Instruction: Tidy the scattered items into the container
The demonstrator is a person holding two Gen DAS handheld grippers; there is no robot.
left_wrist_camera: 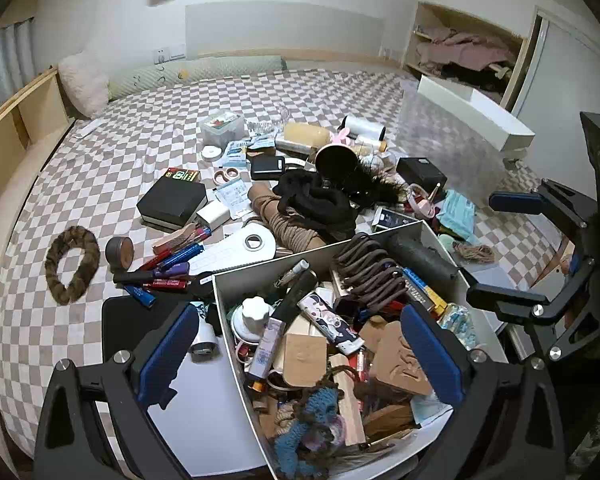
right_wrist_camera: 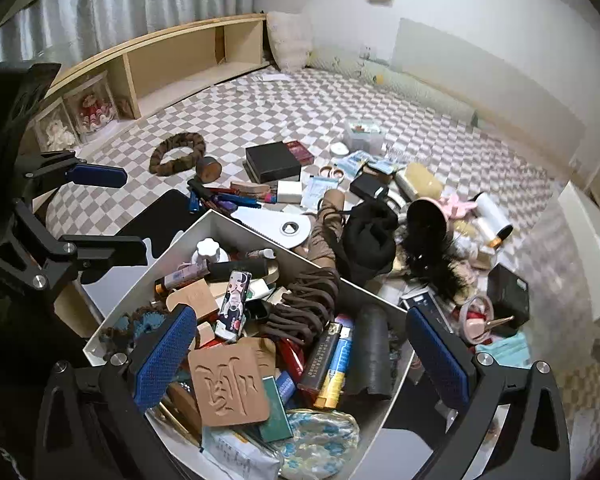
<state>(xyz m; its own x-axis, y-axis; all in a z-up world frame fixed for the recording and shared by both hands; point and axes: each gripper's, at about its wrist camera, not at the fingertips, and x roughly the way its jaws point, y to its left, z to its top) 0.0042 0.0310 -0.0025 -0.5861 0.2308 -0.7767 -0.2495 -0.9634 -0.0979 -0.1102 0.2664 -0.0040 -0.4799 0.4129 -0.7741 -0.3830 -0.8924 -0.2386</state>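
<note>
- White-walled container [left_wrist_camera: 260, 344] sits directly under both tongs; it is already heaped near the rim, so by my estimate the task is roughly half done.
- Left gripper [left_wrist_camera: 300, 356]: jaws spread wide, nothing between the blue pads; it hovers over the near end of the container.
- Right gripper [right_wrist_camera: 300, 360]: jaws likewise apart and empty, hanging over the same bin from the other side.
- Contents, between the right jaws: tan embossed leather tile [right_wrist_camera: 228, 388], yellow-and-blue tube [right_wrist_camera: 336, 372], dark ribbed roll [right_wrist_camera: 370, 352], floral pouch [right_wrist_camera: 320, 444].
- Further from the tongs, inside the bin: brown coiled cord [right_wrist_camera: 308, 308], illustrated slim box [right_wrist_camera: 234, 304], white knobbed jar [right_wrist_camera: 210, 254].
- Near the left jaws: teal crocheted piece [left_wrist_camera: 304, 436], wooden blocks; the lower layers are hidden.
- Left to do: a dense pile on the checked bedcover [left_wrist_camera: 120, 160] beyond the far wall of the bin.
- The pile includes a black cloth [left_wrist_camera: 316, 204], rope-wrapped bundle [left_wrist_camera: 288, 224], dark cup [left_wrist_camera: 336, 160], black box [left_wrist_camera: 172, 202], pens [left_wrist_camera: 168, 268] and masks.
- Brown fur ring [left_wrist_camera: 72, 264] lies apart, well ahead and left of the left gripper.
- Judgement: room in the bin is short; the remaining bulky pieces may overtop the rim.
</note>
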